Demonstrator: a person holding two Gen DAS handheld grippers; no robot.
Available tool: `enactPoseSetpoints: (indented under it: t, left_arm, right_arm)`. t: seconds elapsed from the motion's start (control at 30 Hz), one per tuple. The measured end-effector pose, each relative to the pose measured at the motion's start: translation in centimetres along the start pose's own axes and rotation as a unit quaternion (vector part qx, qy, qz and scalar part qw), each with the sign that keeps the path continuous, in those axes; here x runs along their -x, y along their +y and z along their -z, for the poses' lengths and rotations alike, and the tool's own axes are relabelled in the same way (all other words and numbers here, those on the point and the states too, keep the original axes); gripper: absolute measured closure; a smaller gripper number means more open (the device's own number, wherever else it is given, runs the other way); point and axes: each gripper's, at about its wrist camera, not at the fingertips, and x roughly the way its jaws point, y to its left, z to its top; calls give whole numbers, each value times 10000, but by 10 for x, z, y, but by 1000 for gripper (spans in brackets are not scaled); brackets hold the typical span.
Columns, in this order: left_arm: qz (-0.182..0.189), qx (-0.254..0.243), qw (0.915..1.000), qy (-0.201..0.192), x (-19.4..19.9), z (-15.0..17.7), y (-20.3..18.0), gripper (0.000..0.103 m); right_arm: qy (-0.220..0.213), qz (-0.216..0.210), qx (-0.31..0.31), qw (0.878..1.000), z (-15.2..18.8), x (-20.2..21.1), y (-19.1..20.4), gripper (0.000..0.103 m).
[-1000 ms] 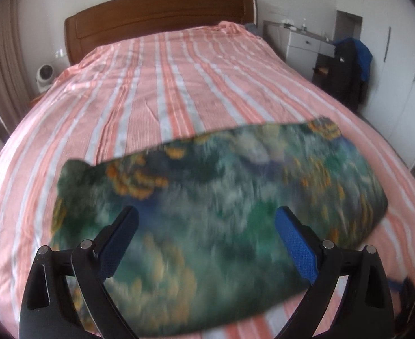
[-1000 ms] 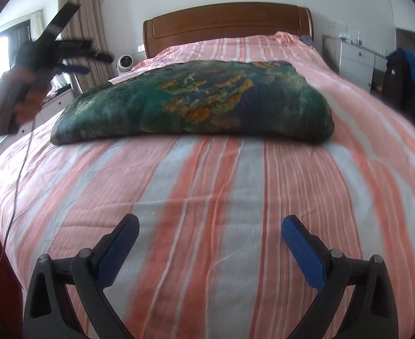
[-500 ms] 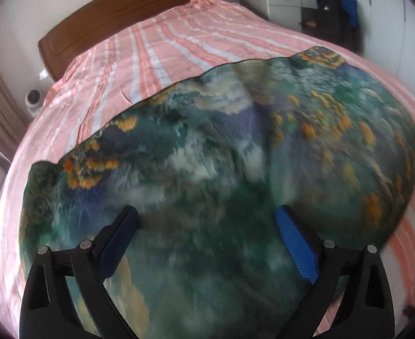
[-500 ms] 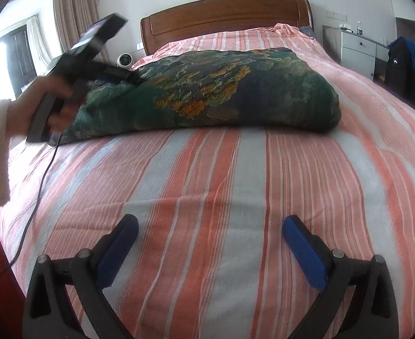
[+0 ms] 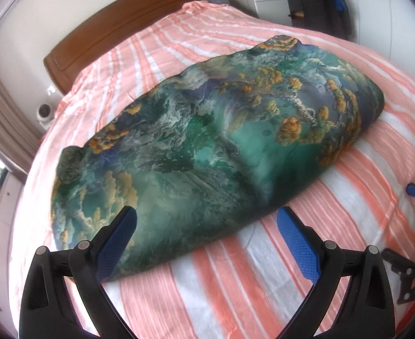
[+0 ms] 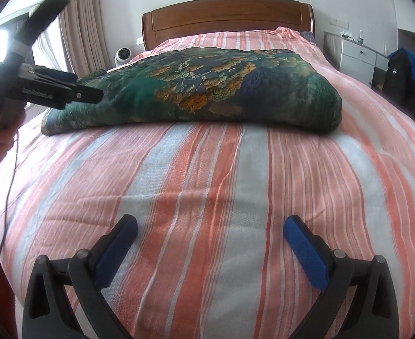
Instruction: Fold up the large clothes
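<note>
Left gripper (image 5: 206,233) and right gripper (image 6: 210,236): jaws spread, empty. Folded green landscape-print quilt (image 6: 201,90) lies on striped bedsheet (image 6: 207,175). Gripper lettering illegible.

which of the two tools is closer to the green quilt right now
The left tool: it hangs open at the green quilt, while the right tool sits back over bare striped sheet.

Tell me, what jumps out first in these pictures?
A big folded green quilt printed with orange trees lies across the middle of a bed with a pink striped sheet. In front of each camera spread two blue-padded fingers: the left gripper open at the quilt's near edge, the right gripper open over bare sheet.
</note>
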Motion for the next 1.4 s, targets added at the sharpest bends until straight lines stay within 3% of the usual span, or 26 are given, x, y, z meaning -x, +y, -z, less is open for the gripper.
enactPoseSetpoints:
  t: [0.47, 0.67, 0.77, 0.93, 1.13, 1.23, 1.4]
  left_arm:
    - [-91, 140, 9998, 56, 17, 21, 6, 3]
    - [125, 539, 9982, 212, 17, 69, 23, 3]
    - [175, 881, 9957, 207, 20, 95, 32, 3]
    - [326, 1713, 9846, 130, 23, 117, 54, 3]
    - [189, 1949, 9806, -7, -7, 114, 60, 3]
    - [219, 2069, 9778, 241, -34, 128, 59, 0]
    - [266, 2129, 9767, -94, -35, 137, 56, 0]
  right_arm:
    - [9, 68, 55, 10000, 2, 1, 4, 1]
    - [-36, -546, -857, 9948, 1, 15, -23, 1]
    - [-25, -368, -705, 9968, 2, 10, -20, 0]
    - [31, 331, 111, 9994, 6, -1, 10, 0]
    - [-44, 228, 55, 9997, 10, 0, 7, 0]
    - [-112, 225, 76, 9997, 12, 1, 8, 0]
    - [-203, 184, 83, 9996, 14, 1, 4, 0]
